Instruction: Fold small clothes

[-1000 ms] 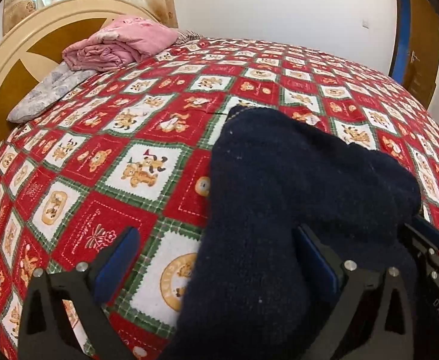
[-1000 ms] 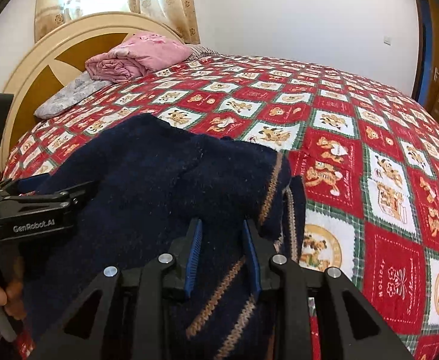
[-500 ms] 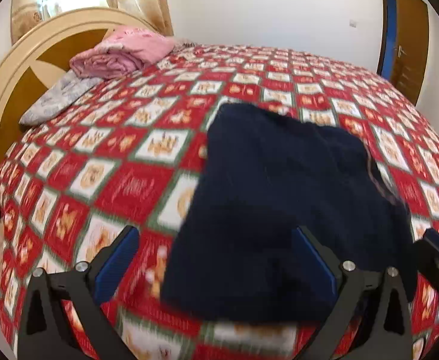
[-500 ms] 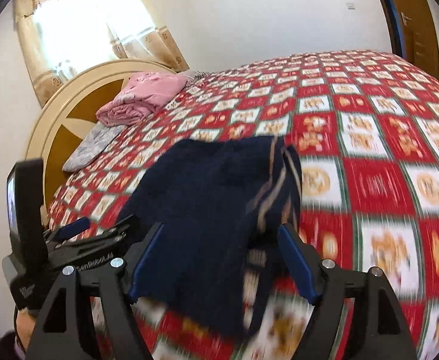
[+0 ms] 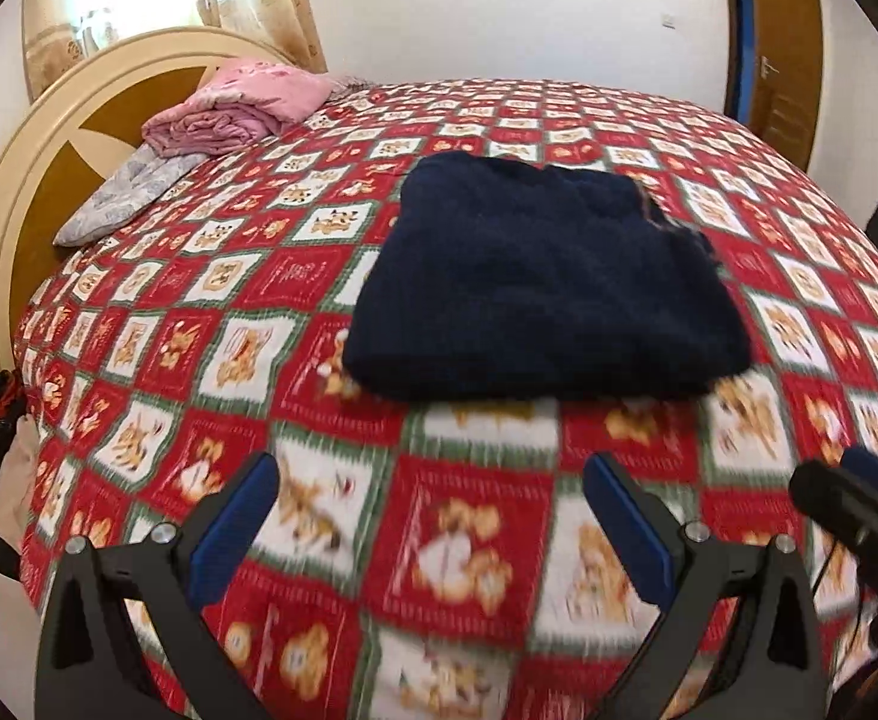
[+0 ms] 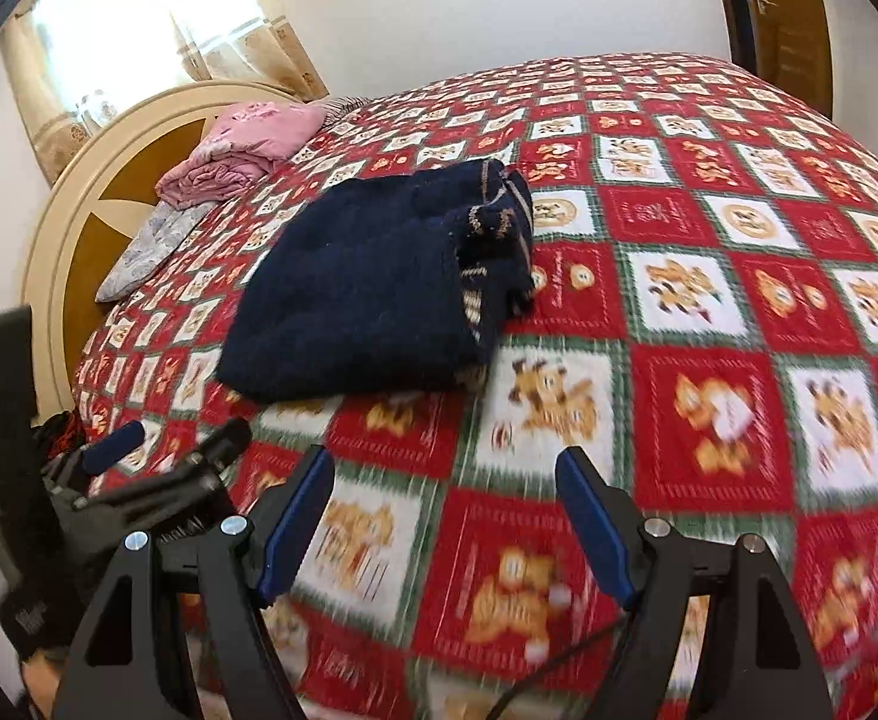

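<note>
A navy knit sweater (image 5: 547,294) lies folded, tan-striped edge showing.

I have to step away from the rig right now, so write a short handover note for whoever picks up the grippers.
Left gripper: open, empty, clear of the garment.
Right gripper: open, empty; its fingers have just been opening, nothing between them.
Navy sweater: folded, lying flat on the red patterned bedspread, released.
Done: this piece looks folded.
Left: probably the next garment; no unfolded one is clearly in view.
</note>
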Demonstrator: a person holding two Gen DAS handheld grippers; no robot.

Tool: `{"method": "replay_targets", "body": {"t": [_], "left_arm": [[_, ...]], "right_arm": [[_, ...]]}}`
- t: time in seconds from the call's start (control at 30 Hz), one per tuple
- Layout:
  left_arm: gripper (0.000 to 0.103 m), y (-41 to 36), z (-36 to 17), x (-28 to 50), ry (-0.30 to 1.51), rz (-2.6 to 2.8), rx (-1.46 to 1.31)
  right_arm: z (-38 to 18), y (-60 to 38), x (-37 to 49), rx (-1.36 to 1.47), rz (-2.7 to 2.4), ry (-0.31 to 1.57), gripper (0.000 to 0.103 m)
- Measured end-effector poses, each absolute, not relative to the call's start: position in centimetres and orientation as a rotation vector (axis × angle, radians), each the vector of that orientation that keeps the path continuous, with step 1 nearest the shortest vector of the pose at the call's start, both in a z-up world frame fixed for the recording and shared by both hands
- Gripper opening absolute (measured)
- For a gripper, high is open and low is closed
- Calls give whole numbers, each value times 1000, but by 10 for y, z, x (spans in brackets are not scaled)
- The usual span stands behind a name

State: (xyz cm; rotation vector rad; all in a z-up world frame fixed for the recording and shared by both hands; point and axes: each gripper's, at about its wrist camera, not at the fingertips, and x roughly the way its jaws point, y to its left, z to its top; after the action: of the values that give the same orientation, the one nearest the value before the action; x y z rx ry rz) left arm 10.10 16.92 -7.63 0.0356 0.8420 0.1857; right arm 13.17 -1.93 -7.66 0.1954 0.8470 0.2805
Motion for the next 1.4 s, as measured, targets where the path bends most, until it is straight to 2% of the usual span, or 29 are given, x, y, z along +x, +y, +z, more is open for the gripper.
{"method": "replay_targets", "body": {"t": [0.13, 0.23, 0.43, 0.6, 0.73, 1.0, 1.4], "left_arm": [[103, 166, -52, 65, 777, 178, 64], [103, 168, -28, 42, 701, 170, 53], [103, 162, 5, 15, 589, 152, 39], [103, 153, 21, -6, 504, 160, 60], [103, 147, 29, -17, 426, 177, 98], [103, 143, 36, -26, 382, 163, 88], [103, 145, 35, -26, 386, 177, 74]], "right_arm": [[-51, -21, 102, 192, 265, 834, 77], [-24, -16, 70, 143, 254, 749, 77], [26, -6, -7, -3, 192, 415, 77], [47, -21, -34, 36, 157, 237, 78], [53, -33, -38, 90, 143, 201, 79], [52, -35, -40, 91, 130, 190, 79], [48, -34, -40, 77, 129, 195, 79]]}}
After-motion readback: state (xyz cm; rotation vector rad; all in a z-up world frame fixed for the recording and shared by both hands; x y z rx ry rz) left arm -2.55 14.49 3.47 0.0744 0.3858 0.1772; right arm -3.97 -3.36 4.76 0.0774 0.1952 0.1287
